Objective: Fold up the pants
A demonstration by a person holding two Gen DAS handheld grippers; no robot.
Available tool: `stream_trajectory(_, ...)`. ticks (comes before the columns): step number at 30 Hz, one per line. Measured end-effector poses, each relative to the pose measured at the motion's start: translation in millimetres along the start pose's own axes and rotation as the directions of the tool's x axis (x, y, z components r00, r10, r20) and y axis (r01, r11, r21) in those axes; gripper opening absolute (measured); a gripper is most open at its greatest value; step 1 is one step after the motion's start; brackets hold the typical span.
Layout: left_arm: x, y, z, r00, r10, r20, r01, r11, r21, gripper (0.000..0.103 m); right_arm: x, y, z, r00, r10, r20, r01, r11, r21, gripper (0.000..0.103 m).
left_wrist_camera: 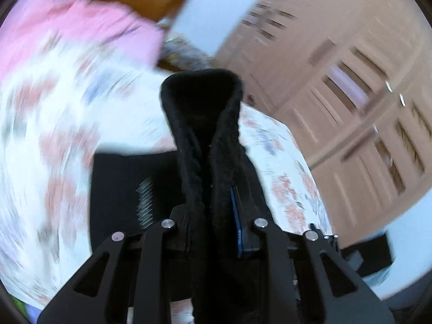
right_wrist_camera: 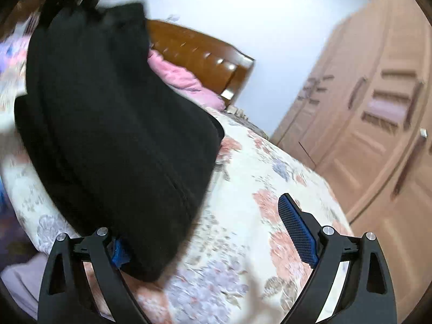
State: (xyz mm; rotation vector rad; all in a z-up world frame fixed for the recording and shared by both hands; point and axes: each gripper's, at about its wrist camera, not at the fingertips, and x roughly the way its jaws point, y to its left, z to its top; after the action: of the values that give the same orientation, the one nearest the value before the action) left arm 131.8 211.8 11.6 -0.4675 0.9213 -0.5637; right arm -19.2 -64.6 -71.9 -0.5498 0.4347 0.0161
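Left gripper (left_wrist_camera: 213,216): pressed together on a thick fold of the black pants (left_wrist_camera: 201,124); the cloth stands up between the two fingers and rises ahead of them as a rounded loop.
Right gripper (right_wrist_camera: 216,240): spread wide, nothing pinched; the blue pad of its right finger (right_wrist_camera: 297,235) is bare, and the left pad is half hidden behind the pants' hanging edge.
Pants (right_wrist_camera: 116,135): a large dark sheet lifted off the bed, draping down ahead and to the left of the right gripper, with the lower end just at its left finger.
Bedspread (right_wrist_camera: 243,216): floral, lying under and ahead of both grippers.
Pink bedding (right_wrist_camera: 178,78): beyond the pants, against the brown headboard (right_wrist_camera: 205,54).
Wardrobe (right_wrist_camera: 378,124): wooden doors off to the right of both grippers.
Left view: heavily blurred around the sharp gripper and cloth.
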Motion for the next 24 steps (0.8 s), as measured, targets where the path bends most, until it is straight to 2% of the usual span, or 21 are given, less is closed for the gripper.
stream_trajectory(2,15.4,34.0,-17.1,1.0,-0.016,-0.002,0.016,0.998,-0.057,0.022,11.8,5.7,-2.1,0.999,-0.013,-0.042,0.012,0.999,-0.031,0.089)
stream_trajectory(4,24.3,56.1,-29.0,0.999,-0.047,0.014,0.048,0.994,-0.102,0.022,19.5,-0.8,-3.9,0.998,0.011,-0.056,-0.011,1.0,0.0,0.089)
stream_trajectory(7,20.8,69.1,-38.7,0.987,-0.142,0.082,0.152,0.979,-0.137,0.022,17.8,-1.4,-4.2,0.998,0.011,-0.068,-0.011,1.0,0.004,0.09)
stream_trajectory(13,14.4,50.6,-43.4,0.987,-0.114,0.117,0.123,0.99,-0.073,0.022,16.8,2.9,-5.5,0.997,-0.008,-0.08,0.009,1.0,0.007,0.09)
stream_trajectory(17,27.9,71.0,-50.5,0.99,-0.097,0.098,0.107,0.989,-0.106,0.025,16.8,4.8,-6.0,0.997,0.001,-0.079,-0.001,1.0,0.001,0.091)
stream_trajectory(19,27.4,79.7,-55.8,0.989,-0.095,0.11,0.109,0.987,-0.121,0.034,15.8,4.9,-6.2,0.997,0.006,-0.074,-0.007,1.0,-0.012,0.091)
stream_trajectory(20,21.7,82.8,-58.6,0.989,-0.073,0.128,0.09,0.987,-0.132,0.044,14.8,4.4,-6.1,0.997,0.014,-0.074,-0.016,1.0,-0.015,0.091)
stream_trajectory(22,4.7,83.9,-62.1,0.984,0.003,0.178,0.023,0.989,-0.146,0.06,10.3,1.5,-5.0,0.995,0.06,-0.081,-0.062,0.998,-0.019,0.091)
stream_trajectory(23,-13.5,81.2,-64.2,0.974,0.072,0.215,-0.038,0.987,-0.157,0.075,6.7,-1.1,-4.8,0.993,0.089,-0.079,-0.091,0.996,-0.018,0.091)
stream_trajectory(24,-26.2,77.5,-65.9,0.963,0.111,0.246,-0.072,0.985,-0.159,0.082,0.2,-5.3,-4.9,0.987,0.142,-0.077,-0.144,0.99,-0.013,0.091)
